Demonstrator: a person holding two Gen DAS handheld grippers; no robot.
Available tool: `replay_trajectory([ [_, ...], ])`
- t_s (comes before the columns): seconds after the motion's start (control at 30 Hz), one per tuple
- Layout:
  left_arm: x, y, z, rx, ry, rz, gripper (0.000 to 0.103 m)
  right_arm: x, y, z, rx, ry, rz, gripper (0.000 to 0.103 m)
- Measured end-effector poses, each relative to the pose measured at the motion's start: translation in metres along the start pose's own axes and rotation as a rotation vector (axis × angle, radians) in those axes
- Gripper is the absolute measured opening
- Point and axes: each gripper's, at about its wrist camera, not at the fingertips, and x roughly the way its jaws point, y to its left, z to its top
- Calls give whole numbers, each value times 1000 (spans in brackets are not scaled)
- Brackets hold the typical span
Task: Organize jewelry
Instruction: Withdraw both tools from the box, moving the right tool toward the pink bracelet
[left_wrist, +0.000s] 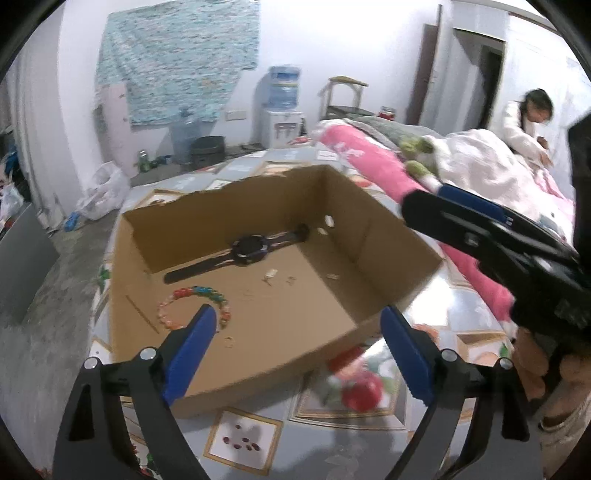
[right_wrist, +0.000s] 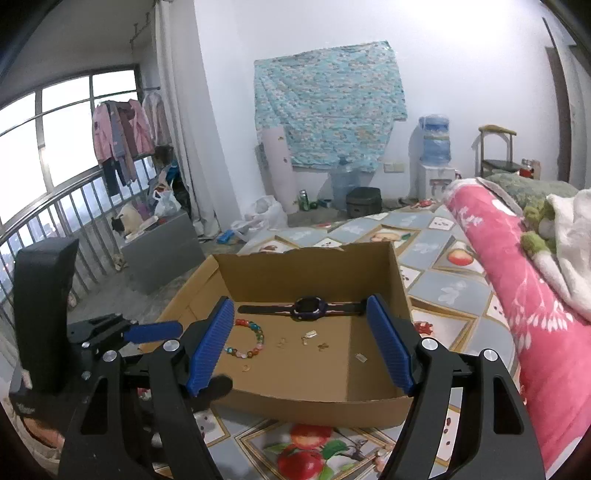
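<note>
hovering spread and empty, the left tongs (left_wrist: 299, 354) and right tongs (right_wrist: 301, 345) face a cardboard box (right_wrist: 369, 402) on the bed's near edge; inside, a light, floppy bead bracelet (right_wrist: 251, 339), best pinched across its strand.

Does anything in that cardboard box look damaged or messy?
Yes. The cardboard box has a ragged, torn back edge. Inside, small loose bits lie scattered on the floor beside the bead bracelet and watch.
</note>
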Motion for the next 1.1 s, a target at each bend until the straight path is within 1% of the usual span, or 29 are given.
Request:
replay_trajectory([
  [0.27, -5, -24, -9, 87, 0, -83, 89, -8, -6, 3, 34, -13, 3, 71],
  [0.4, -5, -33, -15, 115, 9, -113, 89, -11, -8, 3, 51, -18, 9, 71],
  [0.53, -6, -39, -22, 140, 26, -125, 90, -11, -10, 1, 60, -8, 8, 71],
  [0.63, -8, -40, -27, 150, 35, -132, 90, -12, -11, -2, 65, 1, 27, 71],
  [0.73, -10, -41, -33, 163, 47, -137, 90, -13, -10, -5, 45, 18, 36, 71],
  [0.83, -8, -44, -38, 168, 69, -148, 90, -22, -11, -14, 23, 22, 65, 71],
  [0.9, -6, -49, -44, 175, 88, -161, 90, -29, -16, -22, 11, 34, 67, 71],
  [1.03, 2, -60, -52, 187, 111, -181, 90, -42, -28, -42, -9, 86, 25, 71],
  [1.1, 6, -66, -56, 189, 120, -188, 90, -50, -35, -57, -21, 123, -4, 71],
])
